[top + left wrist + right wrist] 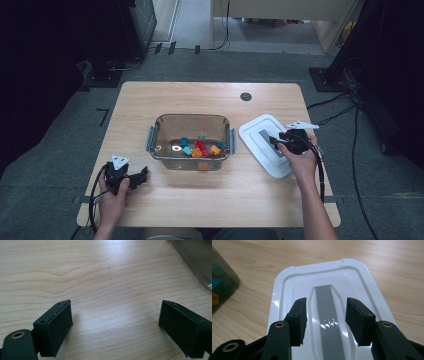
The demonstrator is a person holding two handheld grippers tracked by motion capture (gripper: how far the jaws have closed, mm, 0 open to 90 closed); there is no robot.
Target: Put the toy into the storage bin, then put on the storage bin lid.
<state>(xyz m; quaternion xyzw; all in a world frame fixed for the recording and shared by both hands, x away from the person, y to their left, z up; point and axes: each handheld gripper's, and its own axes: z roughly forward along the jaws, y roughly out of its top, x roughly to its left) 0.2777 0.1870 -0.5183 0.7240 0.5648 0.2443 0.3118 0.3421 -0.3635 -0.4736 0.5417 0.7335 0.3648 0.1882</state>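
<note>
Right claw [325,322] hovering half-apart, jaws straddling grey handle strip [328,315] of white lid [263,144], lying right of clear block-filled container [190,141] on desk [150,100]. Left claw [115,322] gaping wide, empty, near-left. No legible writing showing.

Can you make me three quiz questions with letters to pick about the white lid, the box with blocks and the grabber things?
1. Where does the white lid lie?
A. on the clear box
B. on the table to the right of the clear box
C. on the floor

2. What colour is the strip down the middle of the lid?
A. grey
B. red
C. green

3. How do the right gripper's jaws stand?
A. shut tight together
B. apart, one on each side of the strip
C. clamped on a block

Answers: 1 B, the high view shows it beside the clear box. 2 A, the strip looks grey. 3 B, a gap shows beside each jaw.
</note>
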